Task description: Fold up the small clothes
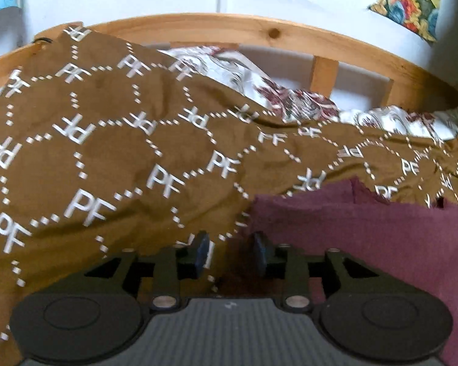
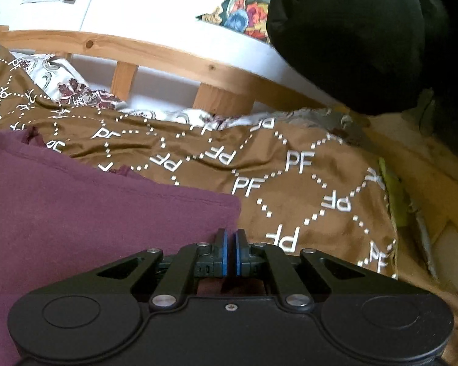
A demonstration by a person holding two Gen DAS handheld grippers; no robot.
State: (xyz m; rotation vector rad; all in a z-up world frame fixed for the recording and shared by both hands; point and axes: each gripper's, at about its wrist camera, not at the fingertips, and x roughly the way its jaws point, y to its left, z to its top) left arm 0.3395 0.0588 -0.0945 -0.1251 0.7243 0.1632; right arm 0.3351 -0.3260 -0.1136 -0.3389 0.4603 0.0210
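Maroon garment (image 1: 366,244) lies flat on the bed's brown PF-print cover (image 1: 107,152).

Left tool (image 1: 230,253): jaws part open, nothing between the pads, sitting right over the garment's left edge. Cloth runs off to this tool's right and ahead.

Right tool (image 2: 230,251): pads nearly together. Can't tell whether cloth is pinched; the garment's right corner (image 2: 226,210) sits just ahead and left of the tips.

So the garment spans between both tools, long axis roughly left-to-right, far edge ragged toward the wooden bed rail (image 1: 229,27). Both tools are at the near hem, one per side.

My read: the next fold runs near-to-far or side-to-side; the left tool must re-grip first.
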